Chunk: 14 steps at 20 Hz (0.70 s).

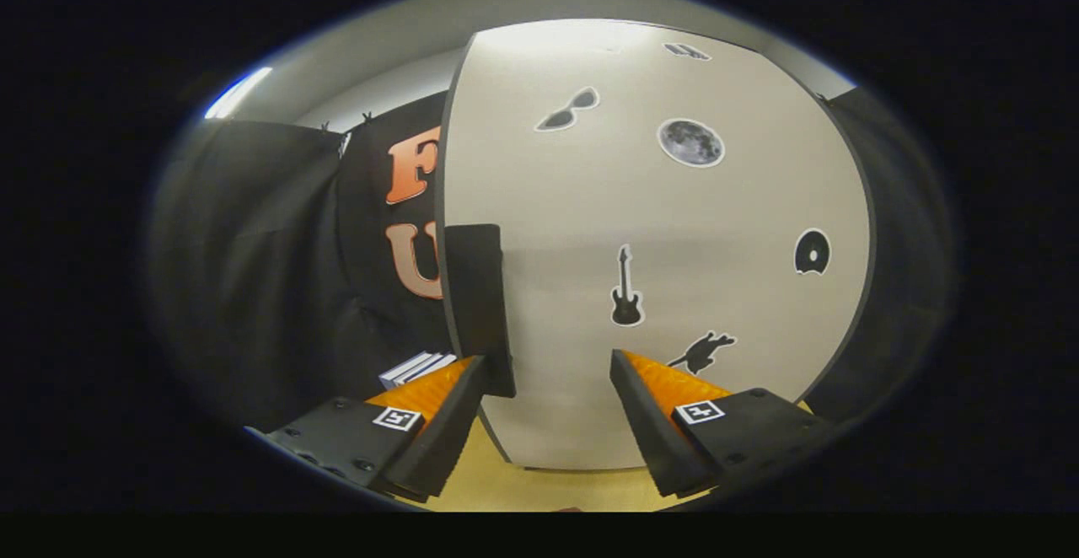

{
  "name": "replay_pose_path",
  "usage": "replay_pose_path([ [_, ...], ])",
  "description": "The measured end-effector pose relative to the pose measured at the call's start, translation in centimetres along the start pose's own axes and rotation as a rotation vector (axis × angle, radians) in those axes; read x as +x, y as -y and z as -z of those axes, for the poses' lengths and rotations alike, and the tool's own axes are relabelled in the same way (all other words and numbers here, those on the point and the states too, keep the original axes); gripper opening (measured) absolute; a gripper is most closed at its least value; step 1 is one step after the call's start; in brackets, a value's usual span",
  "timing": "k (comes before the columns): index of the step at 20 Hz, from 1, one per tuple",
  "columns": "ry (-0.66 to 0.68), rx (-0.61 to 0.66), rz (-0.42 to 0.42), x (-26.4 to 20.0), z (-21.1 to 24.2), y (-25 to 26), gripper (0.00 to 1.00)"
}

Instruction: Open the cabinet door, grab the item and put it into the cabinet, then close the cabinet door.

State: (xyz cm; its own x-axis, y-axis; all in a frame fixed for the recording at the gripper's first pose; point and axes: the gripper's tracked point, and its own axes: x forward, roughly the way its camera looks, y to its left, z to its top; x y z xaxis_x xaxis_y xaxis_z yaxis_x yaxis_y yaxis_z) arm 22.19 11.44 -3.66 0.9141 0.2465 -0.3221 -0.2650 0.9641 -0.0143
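None of the three steps looks done: the gripper (548,402) hangs wide open and empty before the shut-looking cabinet door (674,229), near its handle (480,305); the item, perhaps the books (417,367), waits beyond.

A: What does the door (674,229) look like?
B: Pale grey, flat, upright, dark-edged, with dark stickers on it: sunglasses, a moon, a guitar, a disc, an animal.
A: And the handle (479,288)?
B: Black, a tall block at the door's left edge, just beyond the left finger.
A: The item?
B: Maybe the books (417,367) lying flat left of the door; I cannot tell.
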Motion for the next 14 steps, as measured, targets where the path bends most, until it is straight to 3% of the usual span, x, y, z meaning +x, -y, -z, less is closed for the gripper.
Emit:
replay_pose_path([
  [5, 0.016, -0.016, 0.005, -2.3, -0.5, 1.6, 0.94],
  [14, 0.052, -0.050, 0.111, -9.5, -1.6, 8.0, 0.94],
])
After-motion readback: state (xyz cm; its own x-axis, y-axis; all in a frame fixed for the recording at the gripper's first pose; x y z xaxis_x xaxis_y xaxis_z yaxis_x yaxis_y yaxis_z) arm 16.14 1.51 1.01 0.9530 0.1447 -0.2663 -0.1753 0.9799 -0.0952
